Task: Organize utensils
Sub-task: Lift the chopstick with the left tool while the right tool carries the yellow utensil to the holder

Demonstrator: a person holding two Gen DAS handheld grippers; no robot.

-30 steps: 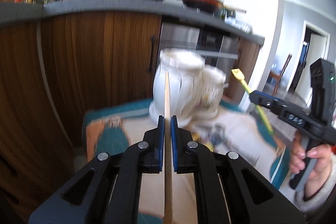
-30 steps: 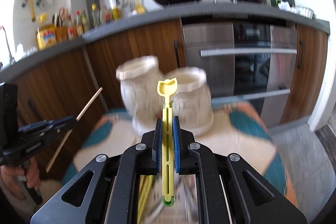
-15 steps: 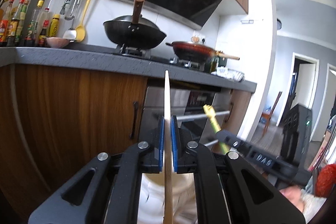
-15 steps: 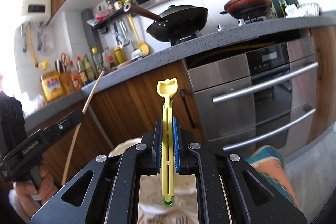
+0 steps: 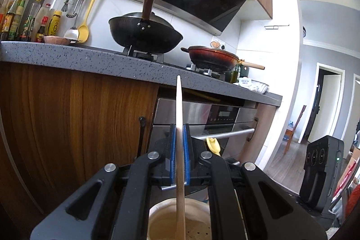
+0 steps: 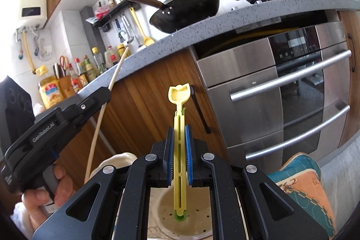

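My left gripper [image 5: 179, 127] is shut on a wooden chopstick [image 5: 180, 150] held upright; its lower end reaches into a cream utensil holder [image 5: 157, 215] straight below. My right gripper [image 6: 179, 128] is shut on a yellow plastic utensil [image 6: 179, 145] with a green lower tip, held upright over a second cream holder cup [image 6: 164, 217] with drain holes. In the right wrist view the left gripper [image 6: 99, 93] and its chopstick [image 6: 101, 114] stand to the left over the neighbouring cup [image 6: 117, 159]. In the left wrist view the yellow utensil's tip [image 5: 212, 145] shows just right of my fingers.
Wooden cabinet fronts [image 5: 78, 127] and a steel oven [image 6: 292, 93] stand close ahead under a grey counter [image 5: 90, 60]. A black wok [image 5: 144, 35] and a red pan [image 5: 211, 57] sit on the hob. A teal and orange cloth [image 6: 303, 183] lies at the lower right.
Both grippers have tilted upward and moved over the holder cups, which dropped from the middle of the views to the bottom edge. The chopstick and the yellow utensil stay gripped.
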